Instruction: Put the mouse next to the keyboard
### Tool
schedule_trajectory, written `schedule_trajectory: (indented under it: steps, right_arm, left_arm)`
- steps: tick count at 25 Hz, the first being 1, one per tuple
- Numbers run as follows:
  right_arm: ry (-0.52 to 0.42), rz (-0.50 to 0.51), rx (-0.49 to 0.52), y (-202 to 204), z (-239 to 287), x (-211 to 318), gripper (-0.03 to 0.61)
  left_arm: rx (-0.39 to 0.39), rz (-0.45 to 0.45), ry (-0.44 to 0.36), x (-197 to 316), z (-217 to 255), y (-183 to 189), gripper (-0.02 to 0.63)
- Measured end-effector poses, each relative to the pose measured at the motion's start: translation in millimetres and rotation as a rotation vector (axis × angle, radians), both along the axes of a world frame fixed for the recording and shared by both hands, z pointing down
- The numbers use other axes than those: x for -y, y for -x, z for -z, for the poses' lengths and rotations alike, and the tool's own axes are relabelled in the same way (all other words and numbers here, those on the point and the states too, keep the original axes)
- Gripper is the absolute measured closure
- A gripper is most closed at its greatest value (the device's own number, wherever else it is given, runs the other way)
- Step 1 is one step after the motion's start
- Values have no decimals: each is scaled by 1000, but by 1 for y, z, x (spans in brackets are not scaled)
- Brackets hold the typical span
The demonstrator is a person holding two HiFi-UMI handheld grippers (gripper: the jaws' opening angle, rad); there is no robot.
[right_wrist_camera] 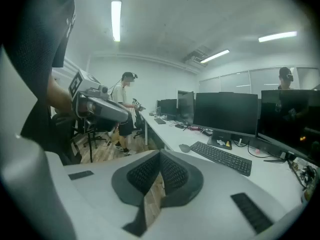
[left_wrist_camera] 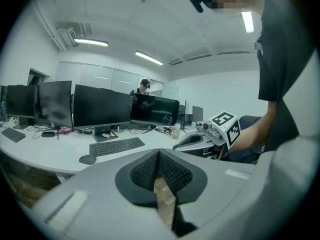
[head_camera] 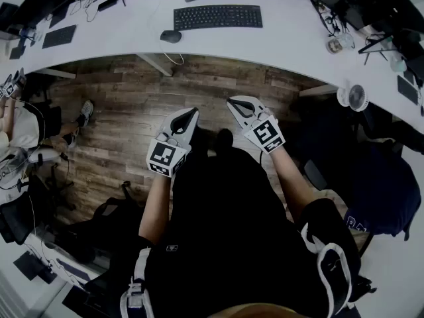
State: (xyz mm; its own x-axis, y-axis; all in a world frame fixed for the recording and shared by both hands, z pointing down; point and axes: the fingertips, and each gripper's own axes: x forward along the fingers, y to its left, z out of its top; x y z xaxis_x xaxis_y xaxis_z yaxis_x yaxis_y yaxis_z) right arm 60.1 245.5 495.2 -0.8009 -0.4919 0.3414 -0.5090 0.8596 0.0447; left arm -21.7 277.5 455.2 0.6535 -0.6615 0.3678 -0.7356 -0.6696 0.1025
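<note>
L gripper [head_camera: 187, 116] was clenched on nothing; in its own view the ribbed pads [left_wrist_camera: 172, 173] met at the top, w/ only wood floor [head_camera: 126, 98] showing through the slit below them; R gripper [head_camera: 238, 105] was the same, pads together, nothing btwn them. Both were held side by side in front of the wearer's dark shirt, tips toward the desk [head_camera: 285, 42], tilted a bit down, over the floor and well apart from the desk's edge; each marker cube faced up at the head view; bare forearms ran back from both.

Mouse [head_camera: 171, 36], dark, sat on the white curved desk near its front edge, just left of the black keyboard [head_camera: 218, 16] as the head view had it, w/ a small gap btwn them; neither gripper touched it. In the L gripper view mouse and keyboard lay ahead-left, w/ a row of dark monitors [left_wrist_camera: 100, 106] behind; in the R gripper view they lay ahead-right.

Elsewhere on the desk: a smaller dark keypad [head_camera: 59, 36] far left; cables and small clutter toward the back; a small white fan [head_camera: 354, 97] at the right end near the edge. A seated person [head_camera: 23, 131] was at the head view's left edge; another person [right_wrist_camera: 124, 101] stood further down the room in the R gripper view. Ceiling strip lights were on.
</note>
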Motion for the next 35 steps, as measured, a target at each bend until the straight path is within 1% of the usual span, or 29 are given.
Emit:
schedule_trajectory:
  steps: [2, 4, 12, 18, 24, 28, 35]
  right_arm:
    - [1, -3, -1, -2, 0, -4, 577]
    - [-2, -5, -2, -3, 1, -8, 577]
    - [5, -29, 1, -5, -2, -17, 577]
    - [10, -12, 32, -2, 1, -18, 577]
    - [-2, 5, 26, 0, 4, -13, 575]
    - [-8, -8, 28, 0, 5, -4, 575]
    - [-32, -31, 39, -1, 16, 17, 575]
  left_arm:
    - [-11, -1, -31, 0, 5, -4, 615]
    - [-16, -2, -43, -1, 7, -6, 615]
    - [-24, 10, -37, -11, 3, -4, 615]
    - [-38, 39, -42, -13, 2, 1, 615]
    - [-44, 65, -50, -11, 2, 0, 615]
    - [-35, 85, -52, -4, 3, 2, 615]
    - [-29, 103, -105, 21, 22, -2, 615]
